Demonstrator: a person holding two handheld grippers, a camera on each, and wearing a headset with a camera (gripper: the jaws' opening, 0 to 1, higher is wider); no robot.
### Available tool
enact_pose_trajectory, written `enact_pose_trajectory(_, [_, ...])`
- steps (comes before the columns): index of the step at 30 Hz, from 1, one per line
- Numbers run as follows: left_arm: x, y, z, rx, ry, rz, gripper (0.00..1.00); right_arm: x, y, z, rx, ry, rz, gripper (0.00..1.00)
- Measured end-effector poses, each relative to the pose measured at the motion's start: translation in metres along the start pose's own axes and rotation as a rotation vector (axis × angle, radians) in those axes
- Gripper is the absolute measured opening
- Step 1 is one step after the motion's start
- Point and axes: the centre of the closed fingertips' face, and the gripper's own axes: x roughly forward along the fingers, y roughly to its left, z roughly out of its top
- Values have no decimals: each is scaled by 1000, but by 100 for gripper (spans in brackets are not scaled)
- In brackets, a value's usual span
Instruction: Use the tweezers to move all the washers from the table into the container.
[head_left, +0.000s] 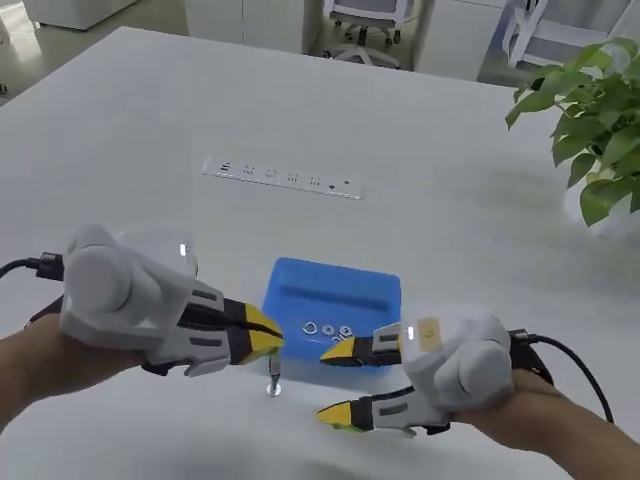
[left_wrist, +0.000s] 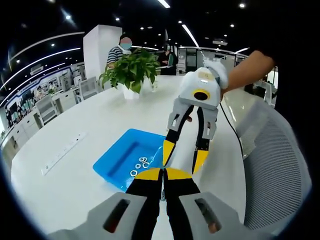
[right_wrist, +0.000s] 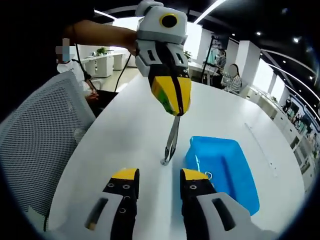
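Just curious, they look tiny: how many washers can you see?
5 washers: four clustered in the tray, one on the table at the tweezers' tip. Fingers may hide more.

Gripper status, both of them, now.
Left gripper: shut on the tweezers, which point down toward the table.
Right gripper: open, holding nothing.

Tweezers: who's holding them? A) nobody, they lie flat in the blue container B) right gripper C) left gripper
C: the tweezers hang tips-down from the left gripper, which is shut on them, while the right gripper is open with nothing between its jaws.
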Motion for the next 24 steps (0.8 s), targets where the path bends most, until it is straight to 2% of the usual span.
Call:
enact_pose_trajectory(12, [0,-3,2,-7,-5,-27,5,23,-9,8,-58,15,33,28])
enact_pose_trajectory(17, [1,-4,2,10,-2,-44,5,31,-11,13,-87,18,48,27])
enact_pose_trajectory(24, [1,-6,5,25,12,-65,5,41,-13,16,-117,25,80,20])
